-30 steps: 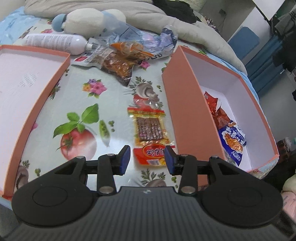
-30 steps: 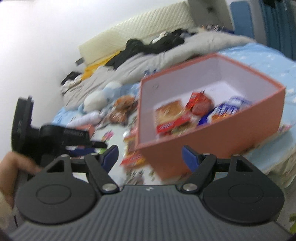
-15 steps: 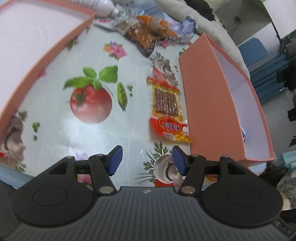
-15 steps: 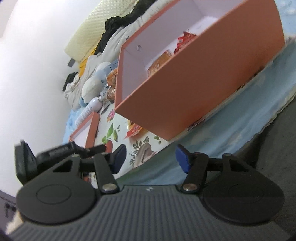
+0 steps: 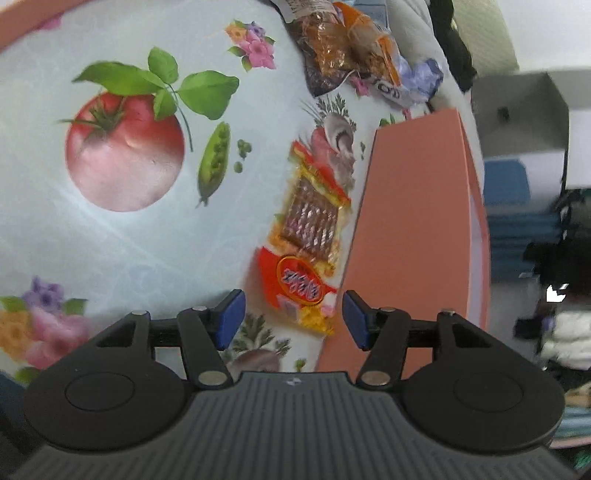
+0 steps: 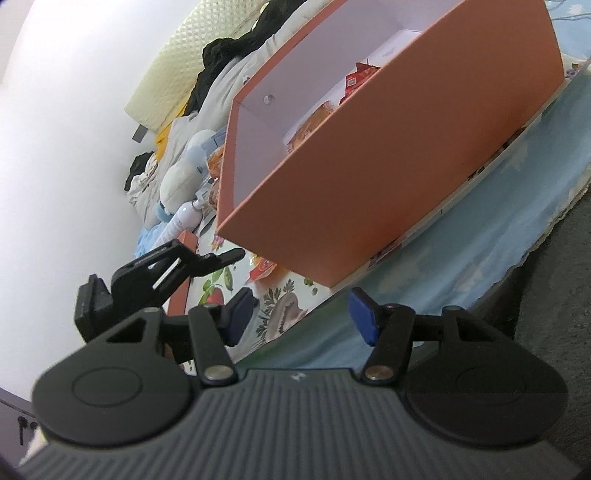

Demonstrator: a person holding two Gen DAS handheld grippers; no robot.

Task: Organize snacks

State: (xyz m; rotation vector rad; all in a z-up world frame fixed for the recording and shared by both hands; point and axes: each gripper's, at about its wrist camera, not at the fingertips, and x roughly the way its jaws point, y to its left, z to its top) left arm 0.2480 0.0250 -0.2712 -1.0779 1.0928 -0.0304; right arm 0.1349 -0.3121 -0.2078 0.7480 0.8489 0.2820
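1. The left gripper stood wide and empty, the snack on the cloth beyond its pads.
2. The right gripper stood wide and empty.
3. The box wall hid most of its snacks.

- From my left wrist view, the orange box shows only its outer wall; I can't see inside it.
- The second orange box is cut off by the top left corner.
- The brown snack bag runs off the top edge.
- The room beyond the box is blurred; I can't make out the dark shapes there.
- On my right wrist view, the box's near wall hides most of the snacks inside.
- The red snack packet is mostly hidden behind the box corner.
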